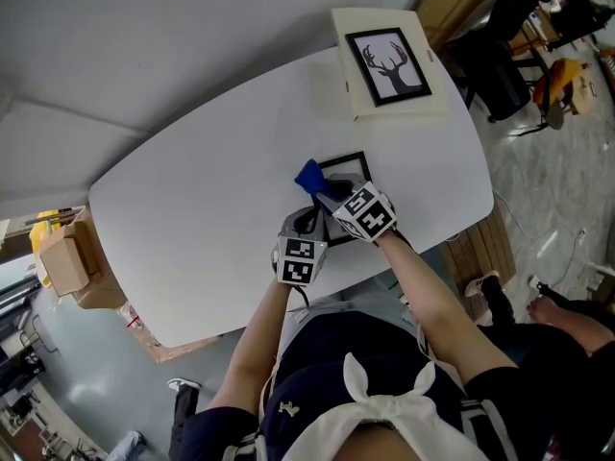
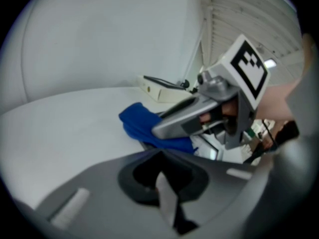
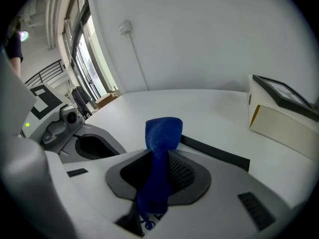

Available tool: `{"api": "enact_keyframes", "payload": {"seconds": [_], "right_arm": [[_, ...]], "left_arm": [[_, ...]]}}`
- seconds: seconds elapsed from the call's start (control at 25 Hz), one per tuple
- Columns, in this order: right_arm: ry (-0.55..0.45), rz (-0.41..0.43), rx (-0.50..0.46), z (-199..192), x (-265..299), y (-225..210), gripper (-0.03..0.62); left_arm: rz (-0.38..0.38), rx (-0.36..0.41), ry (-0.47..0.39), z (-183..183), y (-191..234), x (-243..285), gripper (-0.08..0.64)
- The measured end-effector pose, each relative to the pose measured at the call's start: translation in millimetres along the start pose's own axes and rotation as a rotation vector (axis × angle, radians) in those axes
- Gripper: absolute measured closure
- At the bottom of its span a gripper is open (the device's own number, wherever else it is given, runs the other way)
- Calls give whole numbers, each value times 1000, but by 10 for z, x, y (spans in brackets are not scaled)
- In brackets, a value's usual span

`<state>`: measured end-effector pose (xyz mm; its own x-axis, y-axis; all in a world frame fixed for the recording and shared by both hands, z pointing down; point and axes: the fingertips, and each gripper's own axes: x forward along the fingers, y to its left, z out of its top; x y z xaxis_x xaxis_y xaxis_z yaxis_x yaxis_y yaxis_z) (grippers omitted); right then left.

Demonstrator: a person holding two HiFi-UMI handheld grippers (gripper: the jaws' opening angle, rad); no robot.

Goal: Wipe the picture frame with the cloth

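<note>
2 risks stand out. The small black-rimmed rectangular picture frame [image 1: 348, 169] lies flat and loose on the smooth white oval surface [image 1: 192, 209], just ahead of both grippers. A sideways wipe with any pressure could probably skate it along instead of cleaning it, unless something steadies it. The blue, nubbly-woven cloth [image 3: 162, 133] is also held only by a narrow fold. The right gripper [image 3: 152, 208] is pinching it, and a soft rounded loop stands up past the jaws. If that loop drags or catches on the frame's raised rim, it could pull free. If it flops aside, the hard grey plastic of the gripper could scrape the glossy pane.

The left gripper [image 2: 167, 203] sits close beside the right 1, near the frame's near corner. Its jaws are drawn together, with a thin pale strip between them that is too unclear to name. It looks too crowded to brace the frame well.

Well apart at the far edge rests a cream cardboard box [image 1: 389, 65] bearing a framed black deer silhouette.
</note>
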<state>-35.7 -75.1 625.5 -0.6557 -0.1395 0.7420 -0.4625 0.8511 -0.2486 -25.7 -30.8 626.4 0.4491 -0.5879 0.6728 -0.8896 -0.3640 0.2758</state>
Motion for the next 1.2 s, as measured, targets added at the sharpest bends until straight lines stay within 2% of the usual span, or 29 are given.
{"api": "enact_keyframes", "payload": {"seconds": [0.56, 1.2], "right_arm": [[45, 44, -24, -97, -41, 94, 503], [32, -26, -19, -39, -42, -158, 503]], "left_arm": [[8, 2, -5, 4, 3, 5, 558], [1, 1, -9, 2, 5, 2, 558]]}}
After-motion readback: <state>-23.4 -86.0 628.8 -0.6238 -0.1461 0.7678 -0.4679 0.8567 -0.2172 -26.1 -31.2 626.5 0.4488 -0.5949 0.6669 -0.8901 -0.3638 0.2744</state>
